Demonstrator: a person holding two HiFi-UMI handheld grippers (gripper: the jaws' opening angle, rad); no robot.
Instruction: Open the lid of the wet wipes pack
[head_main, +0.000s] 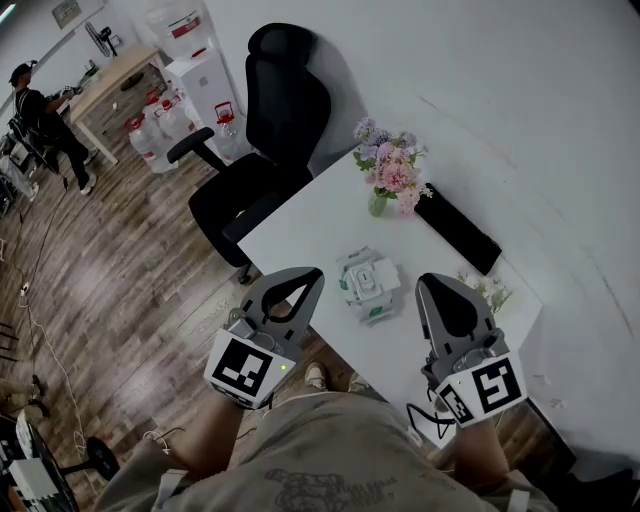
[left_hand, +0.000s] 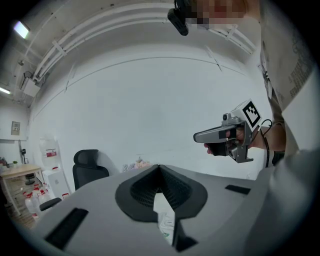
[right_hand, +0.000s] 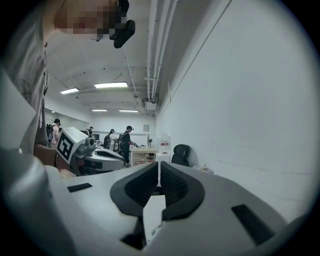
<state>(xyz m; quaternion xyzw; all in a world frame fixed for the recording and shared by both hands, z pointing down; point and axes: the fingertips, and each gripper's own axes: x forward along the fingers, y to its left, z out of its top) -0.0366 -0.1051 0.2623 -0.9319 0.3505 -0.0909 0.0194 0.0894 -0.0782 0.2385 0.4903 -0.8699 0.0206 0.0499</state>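
Observation:
The wet wipes pack (head_main: 365, 285), white with green print and a white lid on top, lies on the white table (head_main: 300, 235) near its front edge. I cannot tell whether the lid is up. My left gripper (head_main: 316, 272) is shut and empty, just left of the pack and above the table edge. On the pack's right, my right gripper (head_main: 424, 282) is shut and empty too. In the left gripper view a strip of the pack (left_hand: 165, 220) shows below the closed jaws (left_hand: 159, 166), and the right gripper (left_hand: 197, 136) hangs at the right. The right gripper view shows closed jaws (right_hand: 158, 164) over bare table.
A vase of pink flowers (head_main: 388, 175) and a black flat bar (head_main: 457, 228) stand at the table's far side, with a small flower bunch (head_main: 490, 292) at the right. A black office chair (head_main: 265, 150) stands at the table's left corner. A person (head_main: 40, 120) works far off.

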